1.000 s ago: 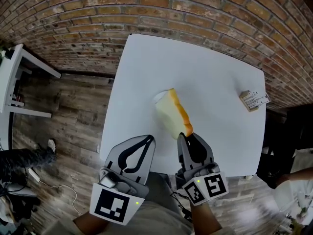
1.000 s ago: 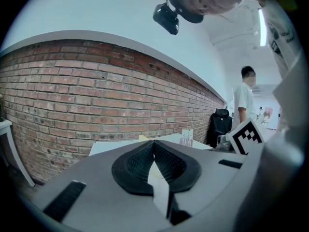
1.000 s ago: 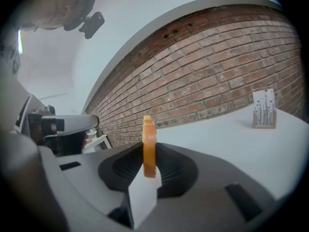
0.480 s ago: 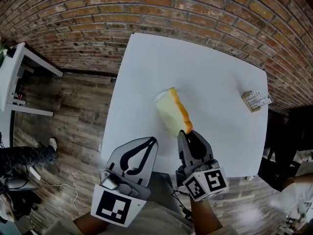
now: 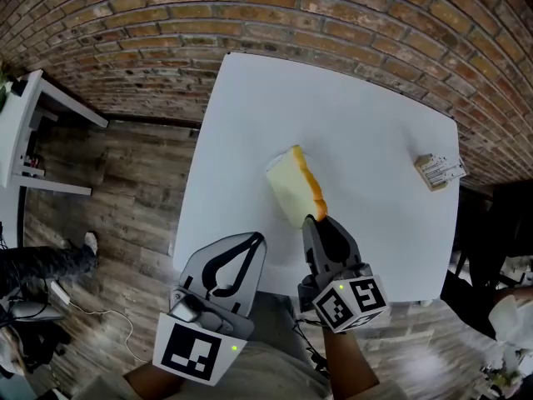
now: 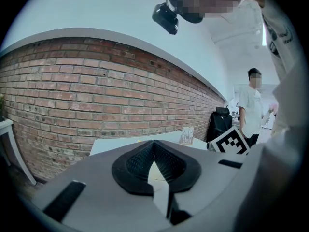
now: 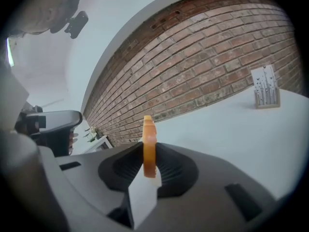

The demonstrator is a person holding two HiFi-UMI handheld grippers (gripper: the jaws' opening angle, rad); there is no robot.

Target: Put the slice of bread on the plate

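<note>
A slice of bread with a pale face and an orange crust stands on edge just over the white table. My right gripper is shut on its near end. In the right gripper view the crust rises upright between the dark pads of the right gripper. My left gripper hangs at the table's near edge, left of the bread, its tips together with nothing between them; the left gripper view shows the same tips meeting. I cannot make out a plate against the white tabletop.
A small card holder stands near the table's right edge, also in the right gripper view. A brick wall runs behind the table. A white side table stands on the wooden floor at left. A person stands at right.
The right gripper has sunk a little and rolled slightly with the bread still in it. The left gripper has kept still.
</note>
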